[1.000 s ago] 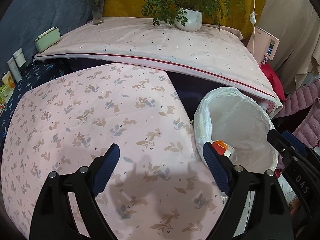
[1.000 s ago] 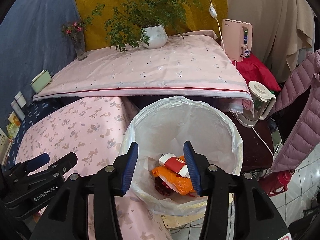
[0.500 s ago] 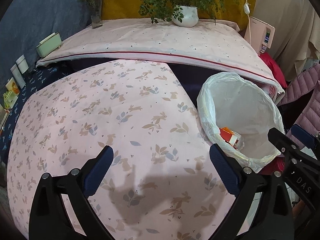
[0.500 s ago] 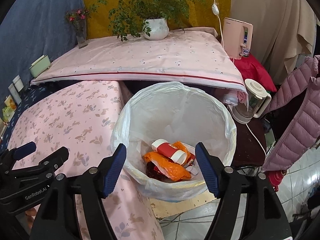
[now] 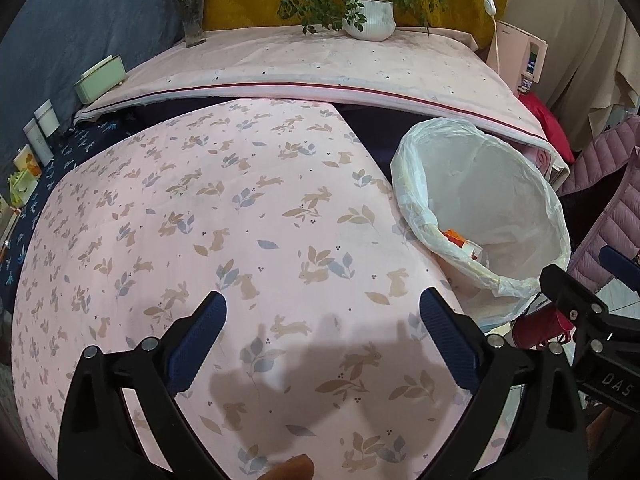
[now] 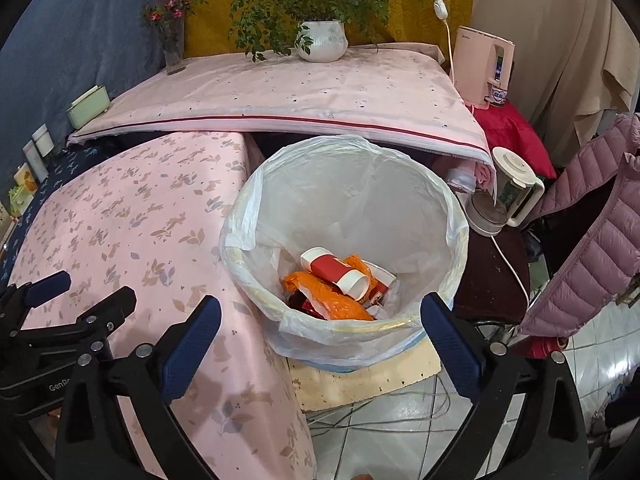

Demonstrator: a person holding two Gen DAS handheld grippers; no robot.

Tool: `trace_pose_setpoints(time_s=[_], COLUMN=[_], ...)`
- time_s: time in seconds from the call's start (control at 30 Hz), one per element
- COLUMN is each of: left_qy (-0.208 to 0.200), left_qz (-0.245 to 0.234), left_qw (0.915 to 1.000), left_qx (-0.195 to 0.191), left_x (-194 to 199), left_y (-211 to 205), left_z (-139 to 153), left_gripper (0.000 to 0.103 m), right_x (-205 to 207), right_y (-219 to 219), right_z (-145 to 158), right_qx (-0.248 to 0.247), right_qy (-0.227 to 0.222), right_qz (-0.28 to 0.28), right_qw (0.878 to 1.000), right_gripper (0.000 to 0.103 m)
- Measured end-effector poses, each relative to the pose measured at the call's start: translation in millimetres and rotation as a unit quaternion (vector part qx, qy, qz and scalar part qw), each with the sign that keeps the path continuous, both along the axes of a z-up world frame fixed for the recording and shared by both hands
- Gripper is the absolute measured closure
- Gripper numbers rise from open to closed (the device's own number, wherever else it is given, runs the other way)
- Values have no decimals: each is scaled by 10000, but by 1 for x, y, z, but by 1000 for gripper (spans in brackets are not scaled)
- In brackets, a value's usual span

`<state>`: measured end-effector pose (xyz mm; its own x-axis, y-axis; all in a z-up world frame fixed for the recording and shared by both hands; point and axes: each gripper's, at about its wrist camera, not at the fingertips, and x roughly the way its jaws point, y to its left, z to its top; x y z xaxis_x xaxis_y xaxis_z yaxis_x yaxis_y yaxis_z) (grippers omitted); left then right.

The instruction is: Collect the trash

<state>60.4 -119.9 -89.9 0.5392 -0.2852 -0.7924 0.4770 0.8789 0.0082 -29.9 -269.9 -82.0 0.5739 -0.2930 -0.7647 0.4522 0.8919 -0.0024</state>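
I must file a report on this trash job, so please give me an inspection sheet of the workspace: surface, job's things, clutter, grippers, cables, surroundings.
Surface: pink rabbit-print cloth over a table, no loose trash seen on it.
Job's things: lined trash bin beside the table, holding a red and white paper cup and orange wrappers.
Clutter: potted plant, flower vase, green box on the rear table.
Grippers: left gripper open, nothing between its fingers; right gripper opening, empty, in front of the bin.
Cables: white cord from the kettle; thin wires on the floor.
Surroundings: water dispenser, pink puffer jacket.
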Motion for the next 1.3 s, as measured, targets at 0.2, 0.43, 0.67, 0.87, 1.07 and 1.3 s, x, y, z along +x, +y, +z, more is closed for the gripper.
trace_pose_setpoints(time_s=[0.2,0.43,0.67,0.87,1.07,1.3], left_qy=[18,24,9,8,22,9], left_qz=[-7,26,155,205,186,92], left_qw=[10000,10000,9999,9998,9998,10000], left_qx=[14,16,30,-9,-9,0], left_x=[-7,-13,-13,-13,-15,-20], left_y=[-2,-3,-1,1,1,-3], left_z=[-2,-3,-4,-5,-5,-5], left_gripper=[10,10,10,10,10,10], right_x=[-10,-16,-17,-16,-17,-18], right_y=[-5,-4,-1,2,3,2], right_z=[-3,-2,-3,-5,-6,-7], right_qx=[-38,-174,-287,-370,-390,-392], right_qy=[63,62,95,133,172,180], right_qz=[-74,-55,-35,-17,-23,-36], right_qw=[9999,9998,9995,9992,9991,9991], right_gripper=[7,7,7,7,7,7])
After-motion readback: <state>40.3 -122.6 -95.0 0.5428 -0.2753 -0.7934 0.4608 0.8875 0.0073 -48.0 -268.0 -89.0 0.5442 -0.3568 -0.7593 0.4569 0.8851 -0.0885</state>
